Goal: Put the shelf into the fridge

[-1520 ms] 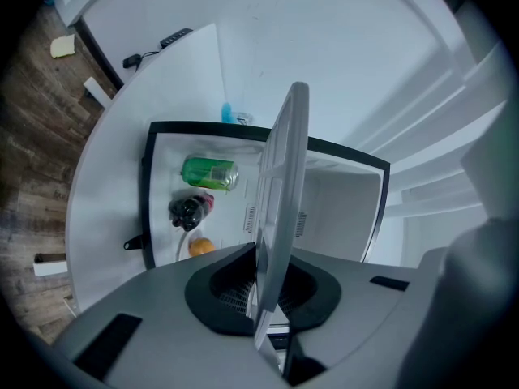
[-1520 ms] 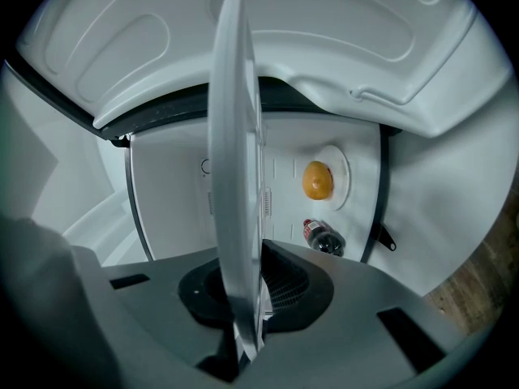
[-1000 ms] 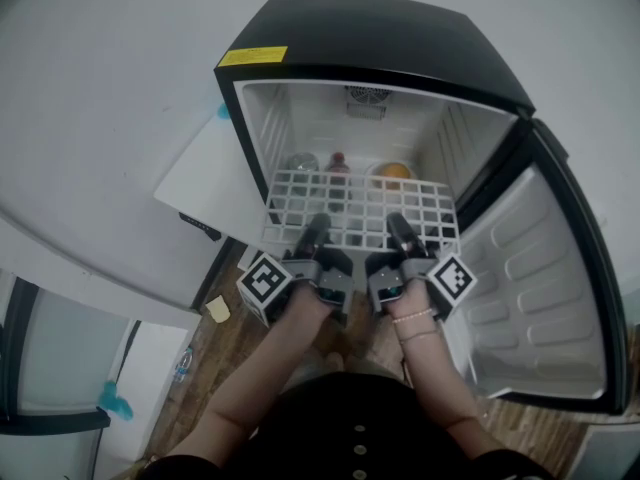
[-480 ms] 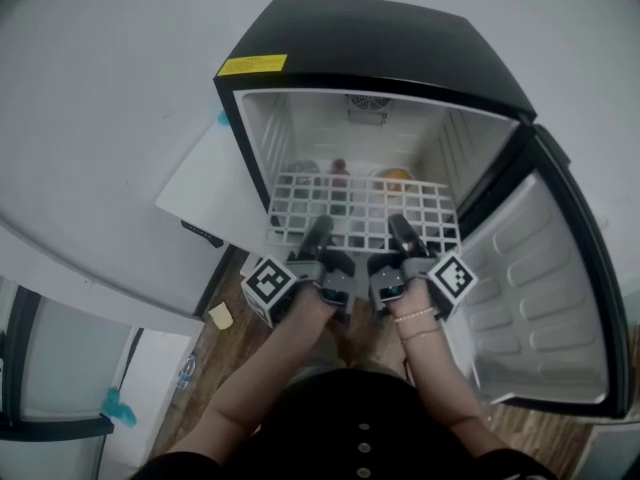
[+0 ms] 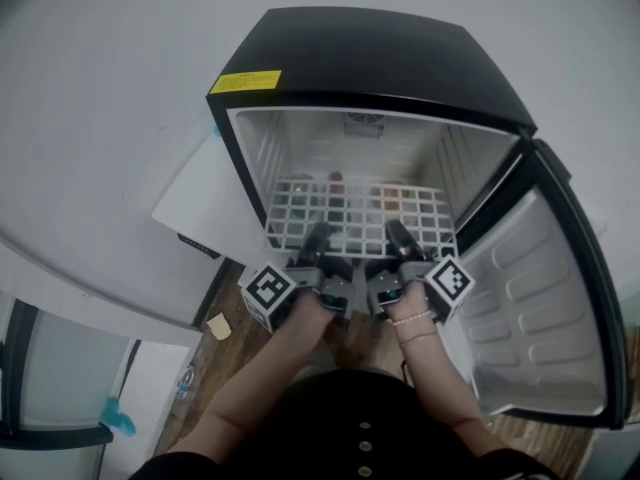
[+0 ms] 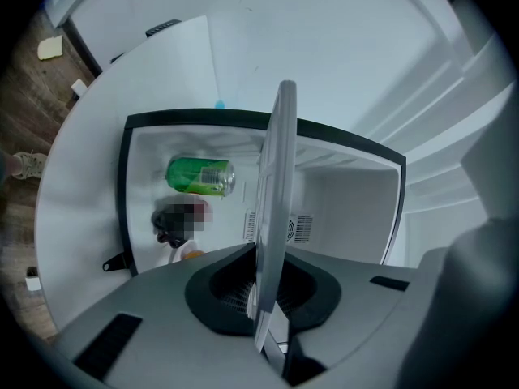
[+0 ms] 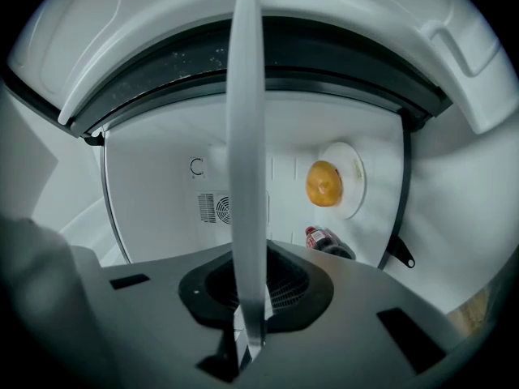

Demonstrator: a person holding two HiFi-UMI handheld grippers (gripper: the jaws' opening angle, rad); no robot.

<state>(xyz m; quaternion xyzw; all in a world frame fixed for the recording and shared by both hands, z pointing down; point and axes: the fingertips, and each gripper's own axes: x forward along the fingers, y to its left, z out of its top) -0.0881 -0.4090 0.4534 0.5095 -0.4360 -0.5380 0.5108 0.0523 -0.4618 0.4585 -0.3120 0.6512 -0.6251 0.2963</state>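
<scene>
The black mini fridge (image 5: 370,58) stands open, its door (image 5: 540,308) swung out to the right. A white wire shelf (image 5: 360,213) lies level in the fridge mouth, most of it inside. My left gripper (image 5: 318,240) and right gripper (image 5: 397,236) are each shut on its front edge, side by side. In the left gripper view the shelf (image 6: 274,217) shows edge-on between the jaws of the left gripper (image 6: 263,314). In the right gripper view the shelf (image 7: 246,177) runs edge-on from the right gripper (image 7: 250,314).
On the fridge floor under the shelf lie a green can (image 6: 200,176), a dark bottle (image 7: 324,240) and an orange fruit (image 7: 324,182) on a white plate. A white panel (image 5: 205,193) stands left of the fridge. A yellow note (image 5: 218,319) lies on the wooden floor.
Both grippers have pushed the shelf further into the fridge. It now covers more of the can, bottle and fruit below. The grip has not changed.
</scene>
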